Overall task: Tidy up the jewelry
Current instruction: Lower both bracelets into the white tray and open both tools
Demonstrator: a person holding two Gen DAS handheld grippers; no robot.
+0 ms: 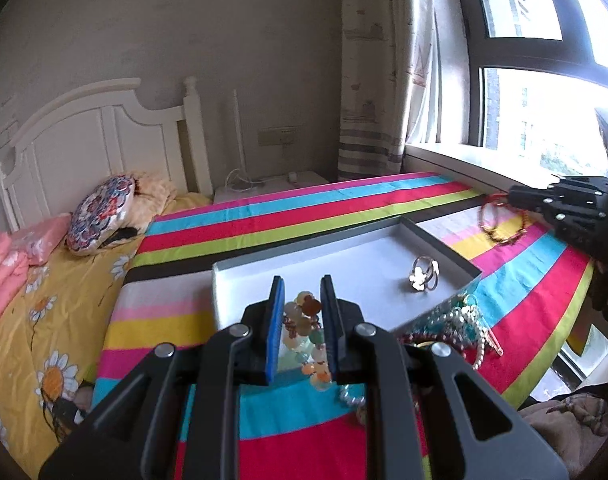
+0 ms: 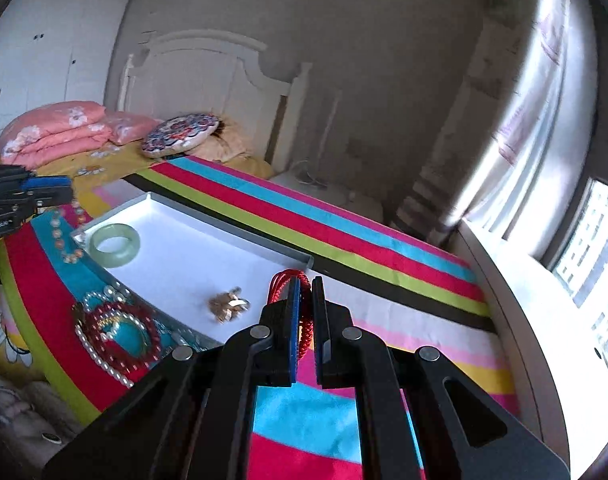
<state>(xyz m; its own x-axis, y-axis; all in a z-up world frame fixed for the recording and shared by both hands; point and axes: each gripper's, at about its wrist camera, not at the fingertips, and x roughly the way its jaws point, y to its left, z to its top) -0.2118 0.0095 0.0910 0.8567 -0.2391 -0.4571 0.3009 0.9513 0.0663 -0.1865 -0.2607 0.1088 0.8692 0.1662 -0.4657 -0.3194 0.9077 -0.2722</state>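
Left gripper [image 1: 301, 300] fills the near field of its own view, jaws closed most of the way around a bead bracelet [image 1: 306, 328] of pale green, amber and orange stones. Bracelet sits between the blue pads, hanging down past them over the striped cloth [image 1: 263, 216], just short of the tray's near edge.

Right gripper [image 2: 306, 300] has its jaws nearly together, pinching a red cord bracelet [image 2: 287, 280]; the cord loops out above the fingertips and runs down through the narrow gap. It is held above the cloth, just beside the tray's right corner.

Grey tray [image 2: 115, 208] with white floor lies on the worktop between the two grippers. Inside it: a pale green bangle [image 2: 113, 244] near the left end, lying flat, and a small gold clustered piece [image 2: 227, 306] near the front wall, well apart from the bangle.

Outside the tray on the cloth, just beside its front wall: a pearl strand [image 2: 103, 344] and a dark red bead bracelet [image 2: 123, 336], overlapping each other. Another loose bead string [image 2: 65, 240] lies near the tray's left corner.
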